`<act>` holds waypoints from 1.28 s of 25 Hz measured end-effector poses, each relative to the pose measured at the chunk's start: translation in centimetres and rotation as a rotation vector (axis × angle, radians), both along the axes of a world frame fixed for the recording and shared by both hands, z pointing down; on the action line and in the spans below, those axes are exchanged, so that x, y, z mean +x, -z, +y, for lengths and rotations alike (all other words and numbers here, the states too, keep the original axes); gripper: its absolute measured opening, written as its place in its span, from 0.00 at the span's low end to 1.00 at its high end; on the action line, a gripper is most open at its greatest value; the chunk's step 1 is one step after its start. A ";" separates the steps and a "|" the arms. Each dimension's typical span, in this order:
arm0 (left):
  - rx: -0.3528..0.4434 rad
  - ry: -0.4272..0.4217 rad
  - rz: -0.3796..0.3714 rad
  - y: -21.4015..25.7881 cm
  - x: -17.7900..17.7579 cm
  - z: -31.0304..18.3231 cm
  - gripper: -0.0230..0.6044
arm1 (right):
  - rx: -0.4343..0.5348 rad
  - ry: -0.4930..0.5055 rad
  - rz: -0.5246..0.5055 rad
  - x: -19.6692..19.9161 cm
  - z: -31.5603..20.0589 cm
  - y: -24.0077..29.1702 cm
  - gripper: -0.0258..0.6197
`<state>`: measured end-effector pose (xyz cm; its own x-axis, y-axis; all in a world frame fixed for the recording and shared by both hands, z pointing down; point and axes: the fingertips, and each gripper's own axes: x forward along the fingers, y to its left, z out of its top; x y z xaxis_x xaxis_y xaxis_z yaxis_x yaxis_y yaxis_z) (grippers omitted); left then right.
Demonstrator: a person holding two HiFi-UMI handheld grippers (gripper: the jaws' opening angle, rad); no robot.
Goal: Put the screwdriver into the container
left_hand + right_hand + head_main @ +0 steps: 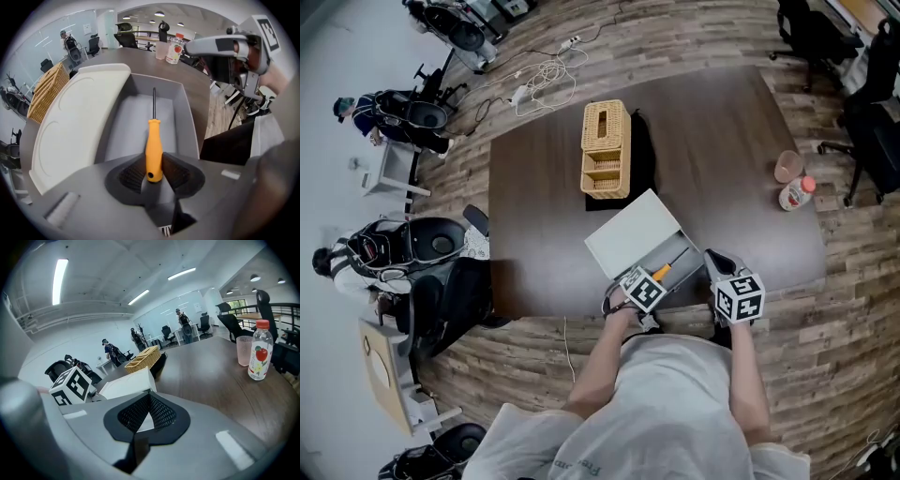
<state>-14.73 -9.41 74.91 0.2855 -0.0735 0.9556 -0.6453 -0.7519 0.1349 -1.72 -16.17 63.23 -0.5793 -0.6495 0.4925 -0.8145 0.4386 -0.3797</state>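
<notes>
left fingers [131, 174] grip the screwdriver [153, 145] over the open container [185, 117] near its edge, right fingers [161, 414] closed, empty.

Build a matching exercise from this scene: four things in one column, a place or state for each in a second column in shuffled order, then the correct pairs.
Column one
1. screwdriver
2. wicker basket
3. bottle
4. right gripper

Column two
A. stands beside the pink cup
B. has nothing between its jaws
C. clamped in the left gripper, shaft pointing into the grey container
D. mid-table, beyond the container's white lid

Pairs: 1-C, 2-D, 3-A, 4-B
</notes>
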 end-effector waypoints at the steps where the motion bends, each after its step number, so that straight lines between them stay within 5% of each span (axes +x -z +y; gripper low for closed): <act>1: -0.003 -0.002 -0.001 -0.1 0.0 0.0 0.30 | -0.003 0.003 0.002 -0.1 0.1 -0.1 0.04; 13: -0.021 -0.004 0.005 -0.8 0.0 0.4 0.30 | -0.114 0.141 0.052 -2.5 2.6 -1.8 0.04; 32: -0.036 0.009 0.012 -1.1 0.2 0.1 0.31 | -0.150 0.138 0.073 -1.8 2.4 -2.5 0.04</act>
<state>-14.55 -9.28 76.06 0.2965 -0.0418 0.9541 -0.6500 -0.7408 0.1695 -3.51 -13.77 65.73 -0.6168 -0.4827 0.6217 -0.7785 0.4907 -0.3914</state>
